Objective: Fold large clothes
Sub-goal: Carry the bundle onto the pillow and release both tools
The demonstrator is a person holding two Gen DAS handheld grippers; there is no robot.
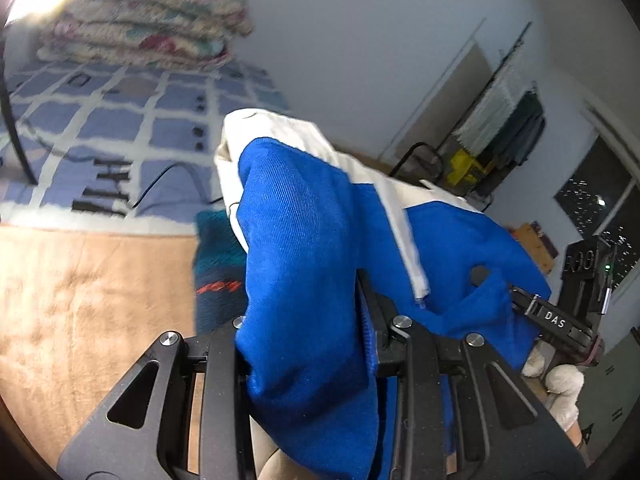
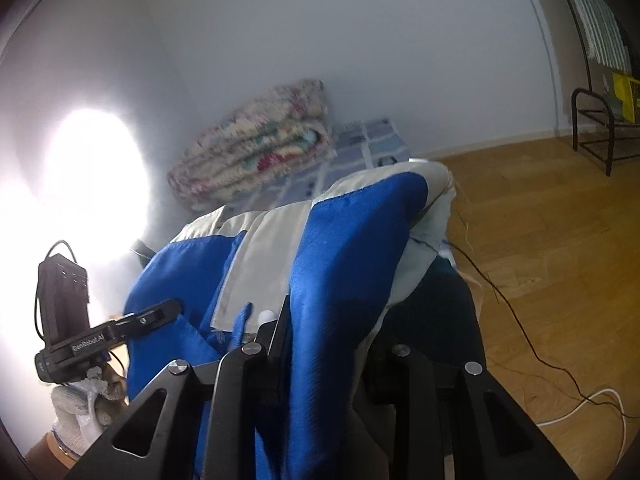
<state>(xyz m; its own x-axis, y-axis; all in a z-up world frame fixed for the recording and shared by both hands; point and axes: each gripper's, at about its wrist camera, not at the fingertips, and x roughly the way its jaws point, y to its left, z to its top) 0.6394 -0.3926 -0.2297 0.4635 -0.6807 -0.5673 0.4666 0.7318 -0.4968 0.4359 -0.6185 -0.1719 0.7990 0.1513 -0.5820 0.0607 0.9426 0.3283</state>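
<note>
A blue garment with white panels (image 1: 296, 216) hangs bunched up in the air between both grippers. In the left wrist view it drapes over my left gripper (image 1: 304, 320), which is shut on a thick fold of it; the fingertips are buried in cloth. To the right, my right gripper (image 1: 480, 276) pinches another blue fold, with a gloved hand (image 1: 560, 384) under it. In the right wrist view the garment (image 2: 352, 240) runs up between the fingers of my right gripper (image 2: 324, 340), shut on it. My left gripper (image 2: 172, 306) bites the cloth at the left.
A bed with a blue-and-white checked cover (image 1: 120, 120) carries a folded floral quilt (image 1: 152, 24). A tan blanket (image 1: 80, 300) and dark teal cloth (image 1: 218, 248) lie below. Wooden floor (image 2: 540, 220) with cables (image 2: 520, 320) and a black metal rack (image 2: 600, 132) lies to the right.
</note>
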